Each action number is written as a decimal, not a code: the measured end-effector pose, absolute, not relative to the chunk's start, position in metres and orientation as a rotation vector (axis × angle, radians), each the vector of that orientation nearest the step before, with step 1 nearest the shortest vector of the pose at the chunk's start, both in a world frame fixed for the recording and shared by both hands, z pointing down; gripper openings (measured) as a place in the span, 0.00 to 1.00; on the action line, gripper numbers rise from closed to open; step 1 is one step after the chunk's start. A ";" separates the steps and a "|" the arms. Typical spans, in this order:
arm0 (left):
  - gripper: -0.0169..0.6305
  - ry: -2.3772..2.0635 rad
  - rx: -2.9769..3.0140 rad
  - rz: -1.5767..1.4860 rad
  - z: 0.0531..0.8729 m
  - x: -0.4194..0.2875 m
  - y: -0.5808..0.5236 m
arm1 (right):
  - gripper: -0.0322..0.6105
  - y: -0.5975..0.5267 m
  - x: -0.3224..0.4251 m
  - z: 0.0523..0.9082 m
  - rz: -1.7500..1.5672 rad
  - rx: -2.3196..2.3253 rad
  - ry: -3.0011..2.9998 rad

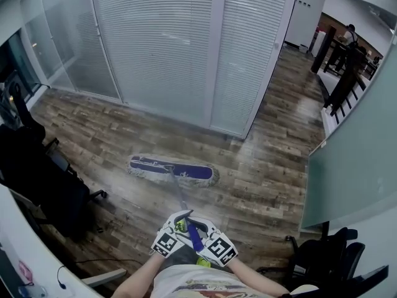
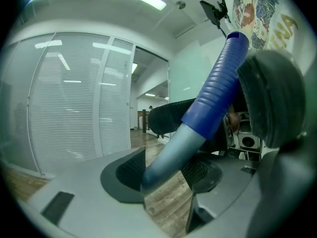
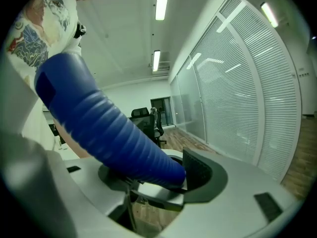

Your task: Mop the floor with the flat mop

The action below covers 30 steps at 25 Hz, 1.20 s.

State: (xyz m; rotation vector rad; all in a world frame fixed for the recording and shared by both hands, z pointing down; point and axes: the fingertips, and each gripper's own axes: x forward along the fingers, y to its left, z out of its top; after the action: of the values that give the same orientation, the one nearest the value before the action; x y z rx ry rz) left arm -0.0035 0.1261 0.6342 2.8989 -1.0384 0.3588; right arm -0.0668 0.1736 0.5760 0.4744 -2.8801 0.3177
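The flat mop head, blue with a pale fringe, lies on the wood floor ahead of me. Its thin pole runs back to a blue ribbed grip held between both grippers near my body. My left gripper is shut on the grey pole just below the blue grip; the pole passes between its pads. My right gripper is shut on the blue ribbed grip, which fills its jaws.
Glass walls with white blinds stand beyond the mop. Dark office chairs and a white desk edge sit at the left. Another chair is at the lower right. A corridor with a distant person opens at the upper right.
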 end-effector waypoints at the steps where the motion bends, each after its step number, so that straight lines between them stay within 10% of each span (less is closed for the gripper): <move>1: 0.34 -1.040 2.901 0.356 0.635 -0.012 0.112 | 0.42 0.159 -0.075 0.577 0.317 0.481 -2.882; 18: 0.34 -1.050 2.891 0.308 0.628 -0.198 -0.243 | 0.42 -0.197 -0.257 0.575 0.298 0.532 -2.850; 30: 0.36 -1.096 2.816 0.248 0.637 -0.217 -0.304 | 0.42 -0.255 -0.274 0.585 0.294 0.538 -2.816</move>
State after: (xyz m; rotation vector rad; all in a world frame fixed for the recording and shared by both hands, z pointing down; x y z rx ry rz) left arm -0.2173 -0.3038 0.6367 2.8158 -1.0962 0.2482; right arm -0.2735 -0.2548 0.5847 0.5378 -2.8157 0.2939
